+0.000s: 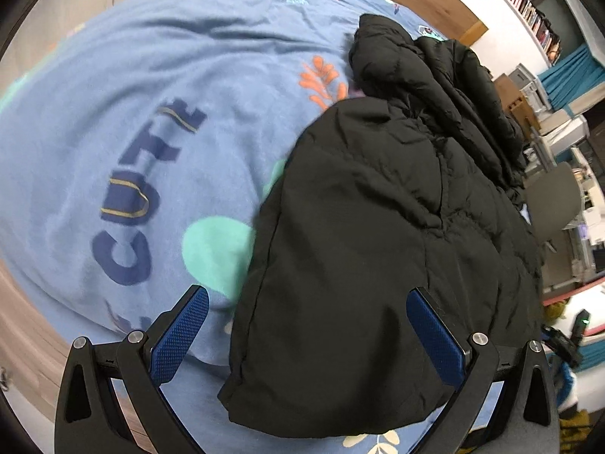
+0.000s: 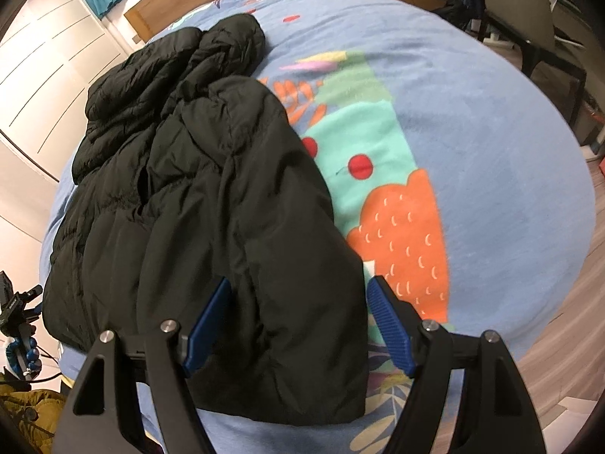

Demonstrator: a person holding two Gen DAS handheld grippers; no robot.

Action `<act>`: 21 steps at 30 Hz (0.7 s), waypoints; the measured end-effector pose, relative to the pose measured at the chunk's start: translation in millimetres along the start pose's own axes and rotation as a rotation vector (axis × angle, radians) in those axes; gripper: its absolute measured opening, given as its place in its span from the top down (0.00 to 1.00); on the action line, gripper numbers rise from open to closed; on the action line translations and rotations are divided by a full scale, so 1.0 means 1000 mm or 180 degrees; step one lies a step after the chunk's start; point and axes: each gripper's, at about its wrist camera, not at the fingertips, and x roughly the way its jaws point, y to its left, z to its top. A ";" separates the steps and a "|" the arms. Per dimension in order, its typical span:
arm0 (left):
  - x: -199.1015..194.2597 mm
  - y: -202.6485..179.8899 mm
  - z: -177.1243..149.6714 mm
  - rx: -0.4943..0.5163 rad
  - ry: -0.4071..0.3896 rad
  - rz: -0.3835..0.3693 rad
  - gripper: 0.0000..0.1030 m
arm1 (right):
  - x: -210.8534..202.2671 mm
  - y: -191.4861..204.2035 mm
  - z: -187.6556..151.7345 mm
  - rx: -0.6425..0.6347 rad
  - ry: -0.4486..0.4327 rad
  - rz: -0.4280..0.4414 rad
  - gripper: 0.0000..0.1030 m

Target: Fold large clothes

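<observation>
**Black jacket folded on the blue bedspread, both grippers spread above its hem**

A black puffy jacket [image 1: 378, 227] lies on a blue patterned bedspread [image 1: 151, 94]. In the left wrist view it fills the centre and right of the frame, its hem toward the bottom edge and its bunched hood end toward the upper right. One side is folded over the body, forming a smooth flap.

The left gripper [image 1: 308, 325] sits at the bottom of its frame with its blue pads wide apart, holding nothing; the jacket's hem shows between them.

In the right wrist view the jacket [image 2: 211, 208] takes the left and centre, with the orange and teal print of the bedspread [image 2: 491, 132] on the right. The right gripper [image 2: 298, 321] is also spread apart and empty, its pads either side of the folded flap near the hem.

A bookshelf [image 1: 525, 3] runs along the upper right of the left view.
</observation>
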 end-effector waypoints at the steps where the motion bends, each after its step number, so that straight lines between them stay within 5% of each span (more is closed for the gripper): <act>1: 0.004 0.003 -0.001 -0.0029 0.0044 -0.0099 0.01 | 0.003 -0.001 0.000 0.0002 0.0021 0.0037 0.29; 11: 0.032 0.032 -0.004 -0.0420 0.0229 -0.0723 0.01 | 0.030 -0.009 0.003 0.0085 0.0282 0.0499 0.29; 21: 0.045 0.011 -0.013 -0.0304 0.0424 -0.0812 0.01 | 0.033 -0.009 -0.001 0.0160 0.0406 0.0799 0.28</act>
